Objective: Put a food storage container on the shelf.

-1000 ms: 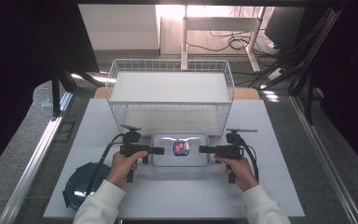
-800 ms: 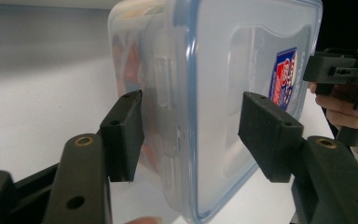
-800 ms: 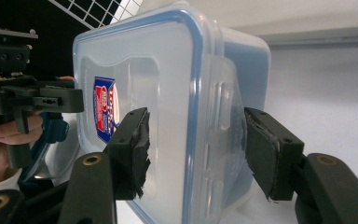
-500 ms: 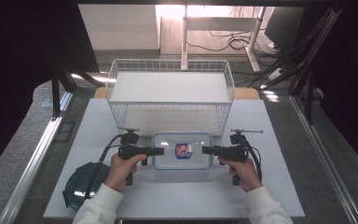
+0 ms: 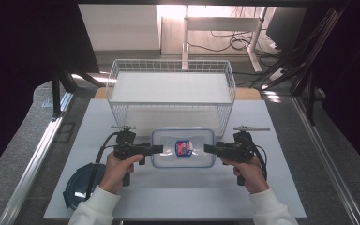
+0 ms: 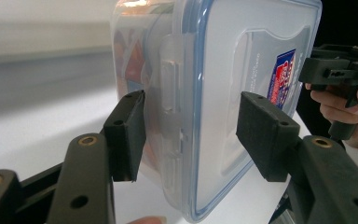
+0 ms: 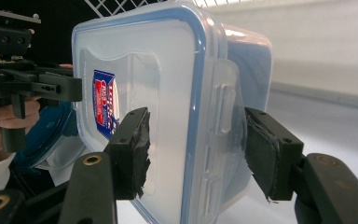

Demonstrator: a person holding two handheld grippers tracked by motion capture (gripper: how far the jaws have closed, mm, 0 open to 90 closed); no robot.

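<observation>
Food container [image 5: 183, 148], clear, lidded, blue seal: pinched at both ends by left gripper [image 5: 155, 149] and right gripper [image 5: 209, 148], before wire basket [image 5: 171, 93]; gripped, placement apparently still to do

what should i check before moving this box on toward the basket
1. Left tool grip on the container: ok, its jaws have just been closing and the pads sit on lid and base.
2. Right tool grip on the opposite end: ok, pads pressed on.
3. End latch folded down: ok.
4. Container level between the tools: ok.
5. Container lifted off the table: cannot tell.
6. Wire basket open on top: ok.
</observation>
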